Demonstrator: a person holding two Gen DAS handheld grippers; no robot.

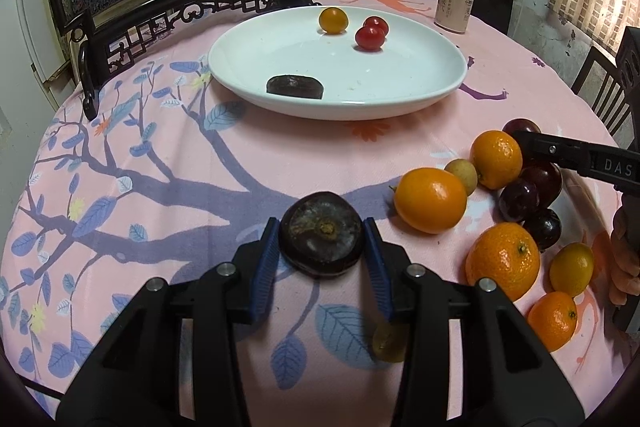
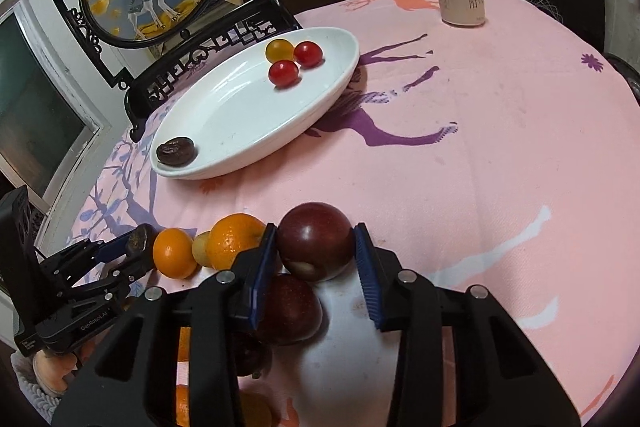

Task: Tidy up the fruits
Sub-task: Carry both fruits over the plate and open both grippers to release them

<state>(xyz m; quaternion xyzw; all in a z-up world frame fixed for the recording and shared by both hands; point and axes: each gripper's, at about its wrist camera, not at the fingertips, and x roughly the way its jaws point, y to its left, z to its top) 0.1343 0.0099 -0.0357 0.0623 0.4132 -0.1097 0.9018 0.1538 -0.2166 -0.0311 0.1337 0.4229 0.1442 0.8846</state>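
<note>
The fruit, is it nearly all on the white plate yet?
Not yet. The white plate holds four pieces: a yellow tomato, two red ones and one dark chestnut. The left gripper grips another chestnut and the right gripper a plum. Oranges, plums and small yellow fruits wait on the cloth.

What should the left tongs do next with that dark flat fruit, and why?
Probably carry the dark flat fruit, gripped in the left tongs, forward to the white plate and set it beside the matching dark piece already there.
</note>
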